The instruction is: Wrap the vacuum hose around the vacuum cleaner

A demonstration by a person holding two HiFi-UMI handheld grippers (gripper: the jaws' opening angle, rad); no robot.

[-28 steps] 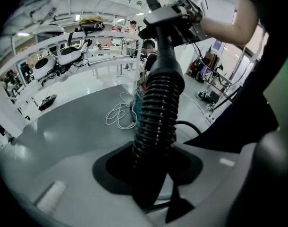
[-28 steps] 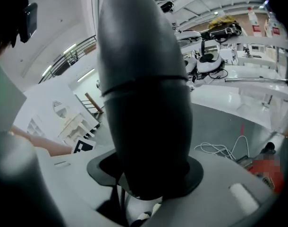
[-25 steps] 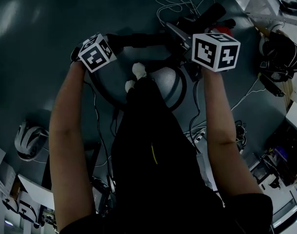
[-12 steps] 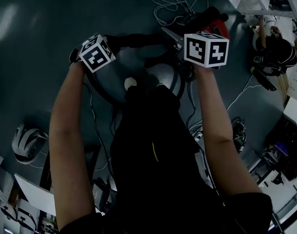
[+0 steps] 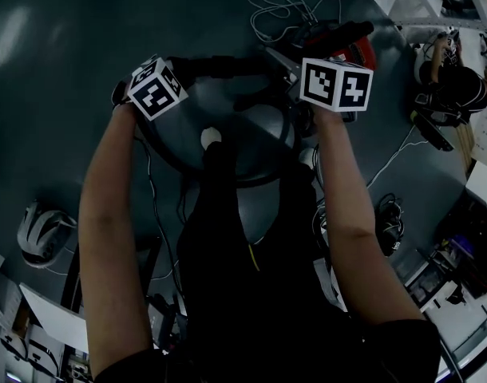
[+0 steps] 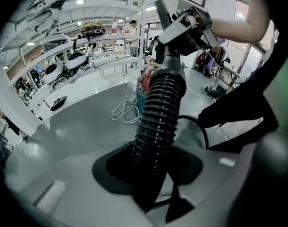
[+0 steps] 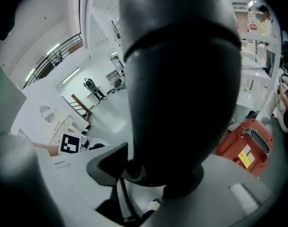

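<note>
The black ribbed vacuum hose (image 5: 223, 64) stretches between my two grippers above the round grey vacuum cleaner (image 5: 263, 134). My left gripper (image 5: 173, 67) is shut on the hose (image 6: 160, 112), which rises from between its jaws (image 6: 156, 174) towards the right gripper (image 6: 189, 25). My right gripper (image 5: 298, 66) is shut on the hose's thick rigid end tube (image 7: 182, 79), which fills the space between its jaws (image 7: 167, 174). Those jaws have just eased slightly wider, with the tube still between them. The hose's lower loop curves round the vacuum's body (image 5: 172, 154).
A red machine (image 5: 359, 48) (image 7: 245, 143) stands on the floor just beyond the right gripper. White cable loops (image 5: 279, 6) (image 6: 127, 110) lie behind it. A person (image 5: 455, 86) sits at the far right. A white helmet-like object (image 5: 40, 230) and clutter lie at the lower left.
My right gripper has moved leftwards with the hose end, nearer the left one. The left gripper has shifted only slightly. More of the grey vacuum body shows under the hose.
</note>
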